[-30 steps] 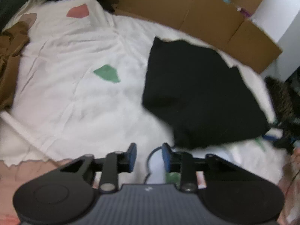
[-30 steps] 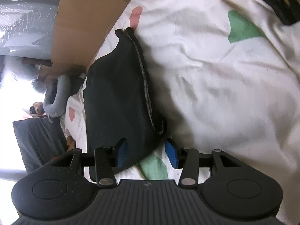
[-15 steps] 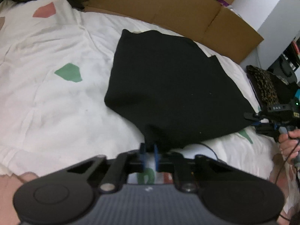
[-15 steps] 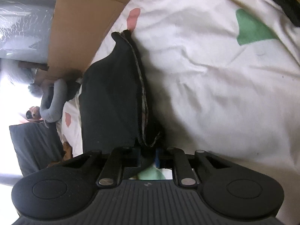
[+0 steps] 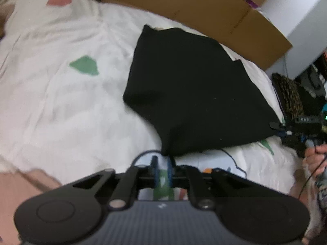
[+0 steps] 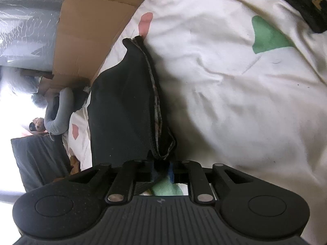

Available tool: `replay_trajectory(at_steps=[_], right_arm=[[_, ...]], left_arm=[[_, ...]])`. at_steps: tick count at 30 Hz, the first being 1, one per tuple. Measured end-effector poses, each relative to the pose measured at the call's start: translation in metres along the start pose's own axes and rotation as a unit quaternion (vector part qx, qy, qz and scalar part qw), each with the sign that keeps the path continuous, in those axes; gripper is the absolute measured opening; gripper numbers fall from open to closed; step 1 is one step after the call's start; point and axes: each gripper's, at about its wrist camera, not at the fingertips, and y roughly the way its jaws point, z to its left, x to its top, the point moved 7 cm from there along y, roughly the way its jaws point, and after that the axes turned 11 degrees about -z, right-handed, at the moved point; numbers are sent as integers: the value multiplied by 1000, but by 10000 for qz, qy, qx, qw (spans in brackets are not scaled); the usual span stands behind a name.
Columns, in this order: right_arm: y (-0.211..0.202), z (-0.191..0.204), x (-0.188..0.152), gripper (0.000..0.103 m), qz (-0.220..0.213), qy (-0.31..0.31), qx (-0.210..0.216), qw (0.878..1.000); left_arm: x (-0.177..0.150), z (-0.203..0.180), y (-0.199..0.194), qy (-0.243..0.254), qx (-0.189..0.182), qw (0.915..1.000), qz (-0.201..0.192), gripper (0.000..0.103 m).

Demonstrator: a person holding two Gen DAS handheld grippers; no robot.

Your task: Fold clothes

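A black garment lies spread flat on the white bedsheet. My left gripper sits at the garment's near corner. Its jaws are opening, and the gap between the blue pads shows sheet, with the black corner just beyond the tips. In the right wrist view the garment is seen edge-on, its layered hem running toward me. My right gripper is at the near end of that hem. Its jaws are opening too, with bunched black cloth lying loose between them. The right gripper also shows at the garment's right corner in the left wrist view.
Flattened cardboard lines the bed's far edge. A leopard-print cloth lies at the right, near the hand that holds the right gripper. A grey curved pillow and a dark cushion sit beyond the garment.
Both grippers closed on the garment's near corners half a second ago and have since parted a little. The left view has shifted slightly; the garment has stayed flat.
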Motion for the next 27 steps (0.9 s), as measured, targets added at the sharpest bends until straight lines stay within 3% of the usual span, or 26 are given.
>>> replay_trajectory(at_steps=[1,3,7,9,14,22,27], right_arm=[[-1,-1,0,31,11,18,15,10000],[-1,-4,-2,40,5,84,20,10000],[2,-6,-10,40,72,216,97,9997],[4,-5,-13,40,93,220,142,9996],[9,-6,-16,41,86,310,209,9993],[10,-11,-11,41,-171,620,316,9974],[10,-15,-8,40,-460,877,376,9944]], left_arm=[[-1,2,-1,-150,-75,9999,19,39],[0,6,-2,-553,-242,9982,-61,49],[2,17,4,-1498,-546,9870,-190,51],[-1,23,11,-1959,-692,9780,-186,51],[-5,35,24,-3135,-983,9443,-196,52],[-6,47,37,-3887,-1320,9102,-542,53],[-4,44,43,-3876,-1467,9078,-646,51]])
